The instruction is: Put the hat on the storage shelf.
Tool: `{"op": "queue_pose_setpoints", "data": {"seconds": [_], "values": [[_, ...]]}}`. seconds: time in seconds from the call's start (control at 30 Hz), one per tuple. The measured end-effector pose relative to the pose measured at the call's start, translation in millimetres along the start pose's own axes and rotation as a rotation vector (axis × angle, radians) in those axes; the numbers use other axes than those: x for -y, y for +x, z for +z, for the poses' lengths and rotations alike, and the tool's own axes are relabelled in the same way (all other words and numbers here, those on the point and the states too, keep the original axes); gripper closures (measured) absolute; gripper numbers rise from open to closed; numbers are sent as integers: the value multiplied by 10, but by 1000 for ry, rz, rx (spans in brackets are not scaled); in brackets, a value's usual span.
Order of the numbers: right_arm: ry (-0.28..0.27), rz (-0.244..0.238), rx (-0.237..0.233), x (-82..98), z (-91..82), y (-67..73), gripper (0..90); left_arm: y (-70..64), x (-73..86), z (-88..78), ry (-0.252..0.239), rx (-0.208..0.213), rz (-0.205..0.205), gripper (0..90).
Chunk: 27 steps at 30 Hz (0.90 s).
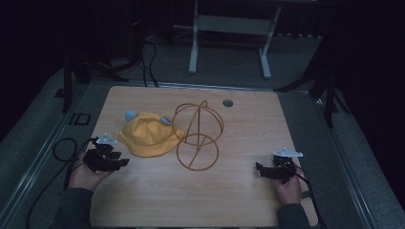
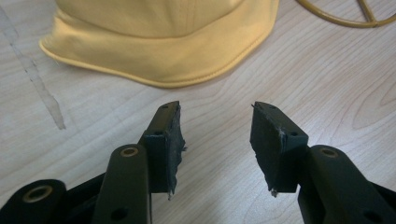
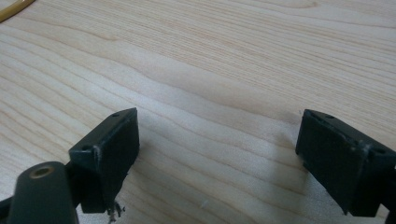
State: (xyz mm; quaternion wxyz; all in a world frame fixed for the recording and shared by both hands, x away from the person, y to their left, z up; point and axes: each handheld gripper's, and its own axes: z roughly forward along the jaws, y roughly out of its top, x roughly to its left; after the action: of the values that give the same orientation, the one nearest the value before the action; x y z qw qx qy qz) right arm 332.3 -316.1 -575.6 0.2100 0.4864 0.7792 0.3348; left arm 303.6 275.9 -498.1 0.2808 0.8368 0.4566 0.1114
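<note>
1. From the high view, I see the yellow hat (image 1: 145, 134) lying flat on the wooden table (image 1: 239, 191), left of centre, with its brim toward me. Its right edge touches or overlaps the wire stand (image 1: 197, 135), a gold frame of hoops standing upright just beside it. My left gripper (image 1: 111, 160) sits near the hat's lower left brim and is plainly the closer tool. My right gripper (image 1: 268, 171) rests well apart, near the table's right edge, beyond the stand.

2. In the left gripper view, my left gripper (image 2: 217, 140) points straight at the hat (image 2: 163, 42), which lies ahead of the jaws. The brim runs across the picture, crosswise to my line of reach. The jaws stand partly apart with bare table between them; nothing is held, and the pads do not touch the cloth. I judge the coming move is a short push forward to take the brim edge.

3. In the right gripper view, my right gripper (image 3: 217, 154) has its jaws spread wide over bare wood, holding nothing. A sliver of the wire stand (image 3: 14, 10) shows at the top left corner.
</note>
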Motion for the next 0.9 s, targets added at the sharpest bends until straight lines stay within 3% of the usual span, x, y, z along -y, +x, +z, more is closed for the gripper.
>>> {"op": "queue_pose_setpoints", "data": {"seconds": [0.5, 0.9], "values": [[1, 0, 0, 0, -1, 0, 134, 81, -180, -143, -15, 8, 61, 536], [0, 1, 0, 0, 0, 1, 134, 43, -299, -150, -4, 28, 102, 537]]}}
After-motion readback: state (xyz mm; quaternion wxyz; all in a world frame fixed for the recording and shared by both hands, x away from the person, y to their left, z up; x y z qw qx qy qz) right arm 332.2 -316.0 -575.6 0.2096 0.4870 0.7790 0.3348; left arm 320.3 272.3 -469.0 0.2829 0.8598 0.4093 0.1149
